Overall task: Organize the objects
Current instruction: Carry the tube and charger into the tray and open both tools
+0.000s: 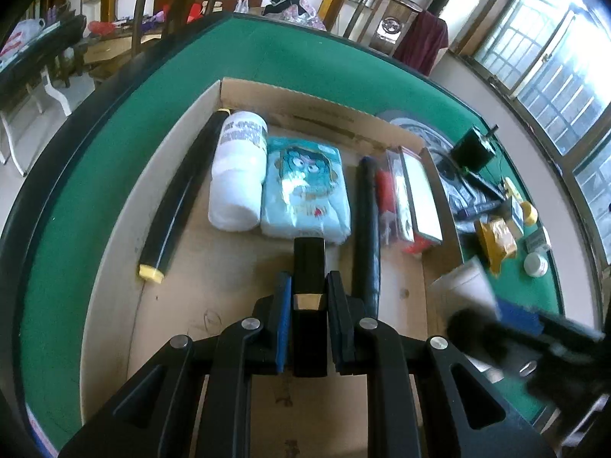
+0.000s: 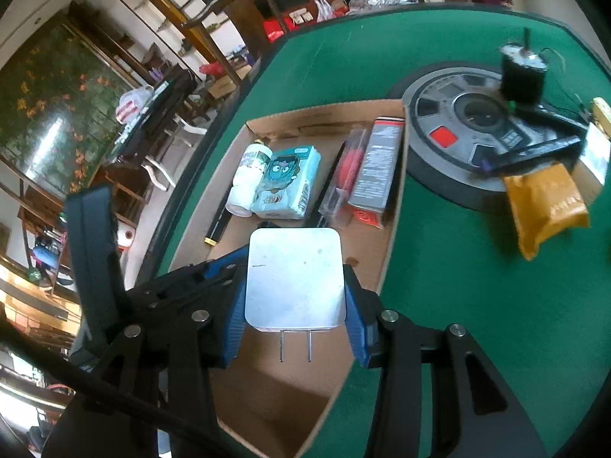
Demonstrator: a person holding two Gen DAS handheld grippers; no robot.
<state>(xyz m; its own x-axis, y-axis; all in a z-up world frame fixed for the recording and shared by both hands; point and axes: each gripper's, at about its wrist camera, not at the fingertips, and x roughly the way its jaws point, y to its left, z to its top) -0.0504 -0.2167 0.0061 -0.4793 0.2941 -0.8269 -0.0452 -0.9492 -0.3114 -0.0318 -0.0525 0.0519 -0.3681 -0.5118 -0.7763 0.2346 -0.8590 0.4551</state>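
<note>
Over the cardboard box (image 2: pixel 389 229), at six o'clock: white square charger (image 2: pixel 294 278), two metal prongs toward camera, clamped in right gripper (image 2: pixel 294 301). Left gripper (image 1: pixel 308 297) narrow, squeezing slim black bar (image 1: pixel 309 267) with gold band, tissue pack (image 1: pixel 305 187) at twelve o'clock.

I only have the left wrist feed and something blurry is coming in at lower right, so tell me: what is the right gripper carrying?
Observer: The right gripper is shut on a white plug adapter, its two metal prongs pointing back toward the camera.
Operator: Is it over the box yet?
Observer: Yes, it hangs above the near part of the cardboard box, over bare floor.
Operator: What is the grey round thing beyond the box wall?
Observer: A big grey disc with a red patch, lying flat on the green table.
Operator: And that yellow item?
Observer: A yellow pouch, leaning at the disc's edge.
</note>
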